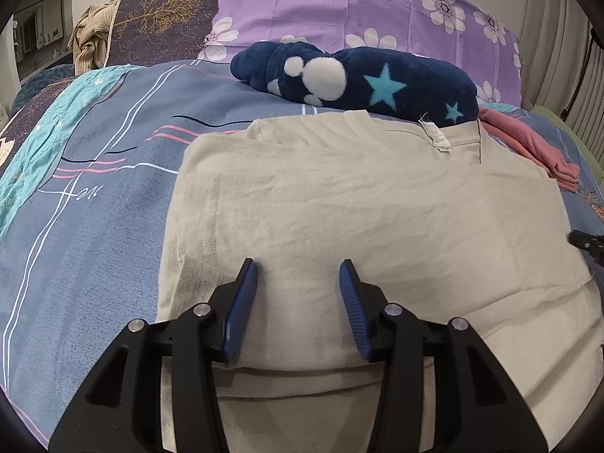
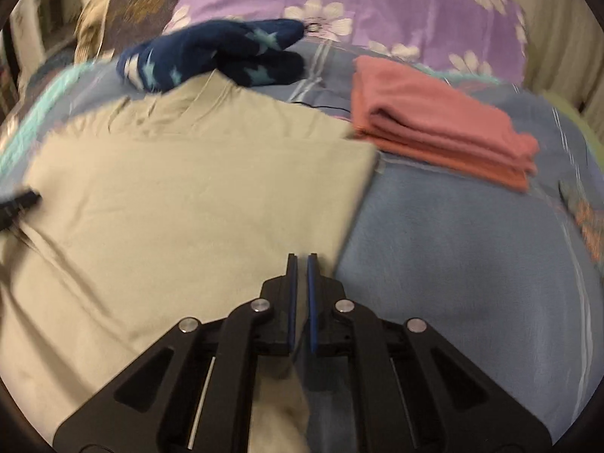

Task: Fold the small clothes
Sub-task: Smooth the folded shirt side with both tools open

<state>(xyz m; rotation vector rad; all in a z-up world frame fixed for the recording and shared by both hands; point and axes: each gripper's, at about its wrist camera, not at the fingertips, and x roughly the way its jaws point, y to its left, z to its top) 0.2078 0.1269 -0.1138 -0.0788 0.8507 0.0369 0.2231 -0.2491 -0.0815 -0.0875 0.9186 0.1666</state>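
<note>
Two grippers over one beige T-shirt [image 1: 358, 204] on the bed, and neither has cloth in its grip. The left gripper [image 1: 298, 275] stands about half open above the near part of the shirt, jaws astride a soft ridge of fabric, pads not pressing on it. The right gripper [image 2: 302, 260] shows only a thin slit between its blue pads, nothing in it, tips poised at the shirt's right edge where beige meets the blue bedspread [image 2: 453, 245].

Beyond the left gripper the shirt runs away flat, a side already turned in along a seam, care label [image 1: 438, 134] up at the far end. Just past that lies a navy fleece garment [image 1: 355, 75] with white blobs and stars, and further still the purple flowered pillow [image 1: 377, 11]. Ahead and to the right of the right gripper sits a folded pink stack [image 2: 441, 124], apparently finished.

This shirt looks thin, light and floppy; it should sag and crease rather than hold shape. I'd pinch both layers at the near hem corners, one per gripper, lift low, and lay it forward.
</note>
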